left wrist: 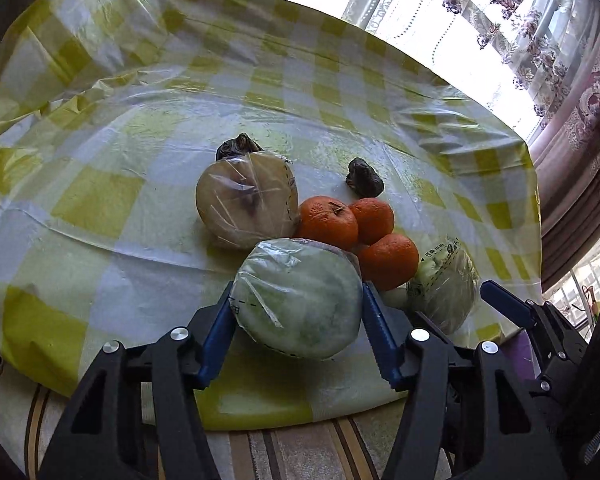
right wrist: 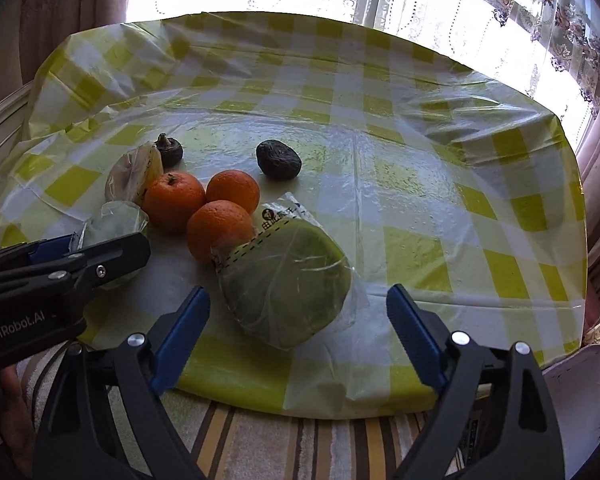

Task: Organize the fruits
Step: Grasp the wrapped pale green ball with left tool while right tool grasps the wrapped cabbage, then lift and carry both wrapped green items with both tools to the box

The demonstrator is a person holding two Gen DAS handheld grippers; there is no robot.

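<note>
Green wrapped fruit (left wrist: 298, 298) sits near the bench's (left wrist: 100, 200) front edge, clamped by the left hand-held gripper (left wrist: 298, 312).
Slippery plastic could make it pop out and bump the oranges (left wrist: 328, 222) (they might roll). Right hand-held gripper (right wrist: 298, 324) is spread wide around another wrapped fruit (right wrist: 288, 280). No bowl or basket shows.

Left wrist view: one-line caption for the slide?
Left tongs close around a plastic-wrapped green fruit beside three oranges on a yellow checked tablecloth.
</note>
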